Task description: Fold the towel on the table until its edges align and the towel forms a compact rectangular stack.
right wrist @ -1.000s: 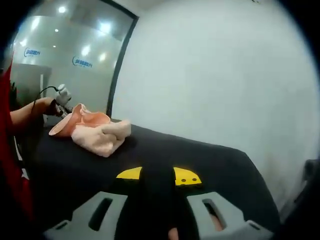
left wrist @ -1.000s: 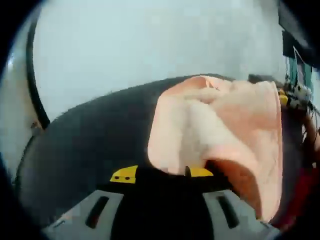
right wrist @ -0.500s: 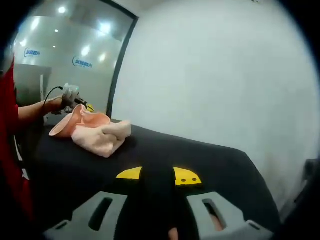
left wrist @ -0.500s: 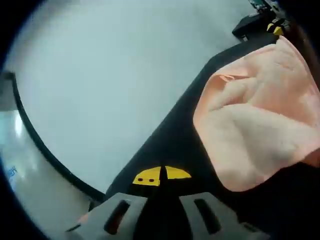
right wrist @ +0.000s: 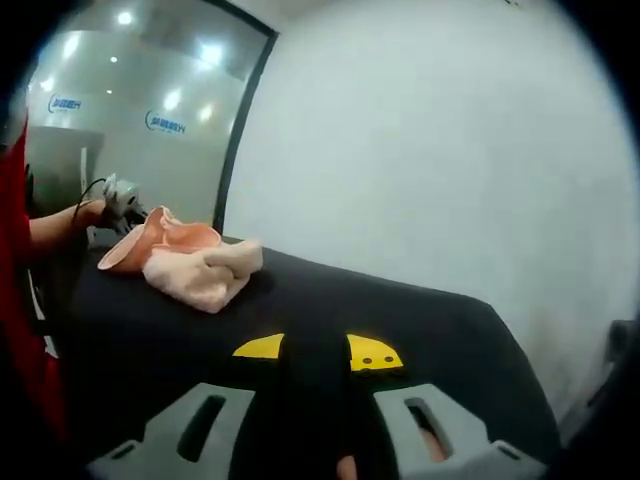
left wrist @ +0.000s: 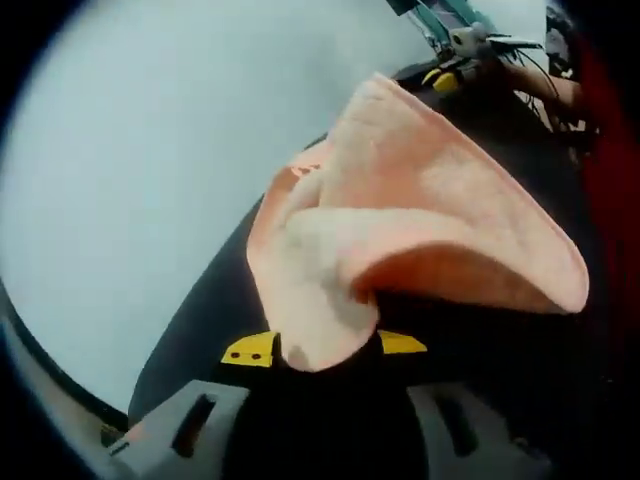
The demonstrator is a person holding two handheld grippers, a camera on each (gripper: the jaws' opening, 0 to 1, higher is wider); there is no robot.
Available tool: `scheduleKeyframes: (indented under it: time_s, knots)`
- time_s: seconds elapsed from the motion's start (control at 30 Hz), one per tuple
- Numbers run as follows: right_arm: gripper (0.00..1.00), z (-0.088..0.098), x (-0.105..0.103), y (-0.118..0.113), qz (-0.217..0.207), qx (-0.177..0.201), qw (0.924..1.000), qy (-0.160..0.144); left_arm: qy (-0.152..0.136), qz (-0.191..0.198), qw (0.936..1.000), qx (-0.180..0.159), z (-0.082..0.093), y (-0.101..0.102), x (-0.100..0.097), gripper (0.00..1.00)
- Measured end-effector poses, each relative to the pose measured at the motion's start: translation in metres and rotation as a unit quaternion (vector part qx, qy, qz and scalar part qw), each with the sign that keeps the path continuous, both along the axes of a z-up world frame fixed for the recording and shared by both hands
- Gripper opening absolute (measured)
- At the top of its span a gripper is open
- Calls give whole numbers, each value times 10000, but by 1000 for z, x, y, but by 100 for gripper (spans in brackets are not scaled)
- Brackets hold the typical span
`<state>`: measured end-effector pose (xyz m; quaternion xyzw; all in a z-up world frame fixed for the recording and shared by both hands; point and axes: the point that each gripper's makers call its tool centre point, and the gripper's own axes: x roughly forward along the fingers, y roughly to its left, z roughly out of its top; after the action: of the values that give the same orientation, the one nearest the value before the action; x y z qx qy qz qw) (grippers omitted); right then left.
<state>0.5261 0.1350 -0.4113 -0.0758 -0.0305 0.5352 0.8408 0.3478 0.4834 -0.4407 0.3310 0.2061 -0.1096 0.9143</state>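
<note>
1. On the glass partition [right wrist: 130, 110] at the back of the room there are two small blue logos with lettering, too small and blurred to read.
2. One towel [right wrist: 185, 265], peach-pink, lies crumpled in a loose heap on the black tabletop [right wrist: 400, 310], near its far left edge as seen from the right gripper view. No containers are on the tabletop.
3. In the left gripper view the same towel [left wrist: 400, 230] is close up: a thick fold rises toward the top of the view, and its lower tip hangs down right between the yellow tips of the left gripper [left wrist: 325, 350].
4. The towel's tip covers the gap between those jaws, so I cannot tell whether they are pinching the cloth or just sitting behind it.
5. The right gripper [right wrist: 318, 352] hovers low over the near part of the tabletop, well apart from the towel. Its yellow-tipped jaws stand slightly apart with only dark tabletop between them, holding nothing.
6. In the right gripper view a person's hand [right wrist: 85, 212] in a red sleeve holds the other gripper just beside the towel's far end.
7. Two grippers and one towel, counted.
</note>
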Motion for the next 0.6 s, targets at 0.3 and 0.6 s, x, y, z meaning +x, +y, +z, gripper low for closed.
scheduleKeyframes:
  time_s: [0.3,0.6]
  knots:
    - [19,-2,0,0,-6,-37,10000,13,-541,518,9953,613,34,40,21,0]
    - [19,-2,0,1,-5,-34,10000,3,-1332,1345,9711,1456,93,123,32,0]
